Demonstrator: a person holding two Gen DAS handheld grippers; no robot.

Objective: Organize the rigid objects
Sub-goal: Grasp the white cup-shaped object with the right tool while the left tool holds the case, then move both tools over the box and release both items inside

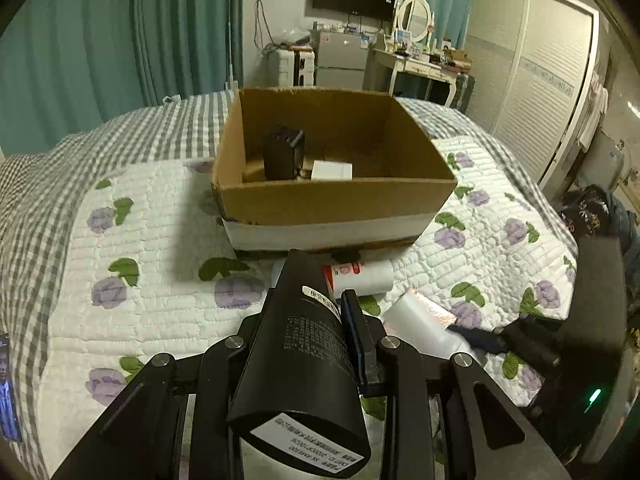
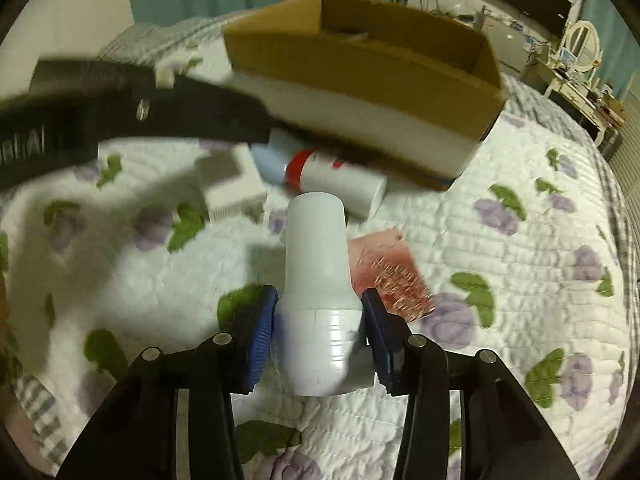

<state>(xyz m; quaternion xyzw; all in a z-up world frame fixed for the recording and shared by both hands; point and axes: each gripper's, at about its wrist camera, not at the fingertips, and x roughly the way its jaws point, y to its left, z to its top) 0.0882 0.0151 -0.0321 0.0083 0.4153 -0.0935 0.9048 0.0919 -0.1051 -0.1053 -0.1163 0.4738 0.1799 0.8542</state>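
Already my left tongs (image 1: 320,344) clamp the black bottle (image 1: 304,344) lengthwise, nose toward the cardboard box (image 1: 336,200) straight ahead — my right tongs (image 2: 318,334) hug the white bottle (image 2: 316,264) likewise, box up-left.

Matt brown cardboard forms the box (image 1: 336,196), banded with smooth white tape. The black bottle (image 1: 298,344) at lower centre is satin plastic with paper labels. The quilt (image 2: 520,280) is stitched, puckered cloth. The white bottle (image 2: 318,280) is smooth plastic.
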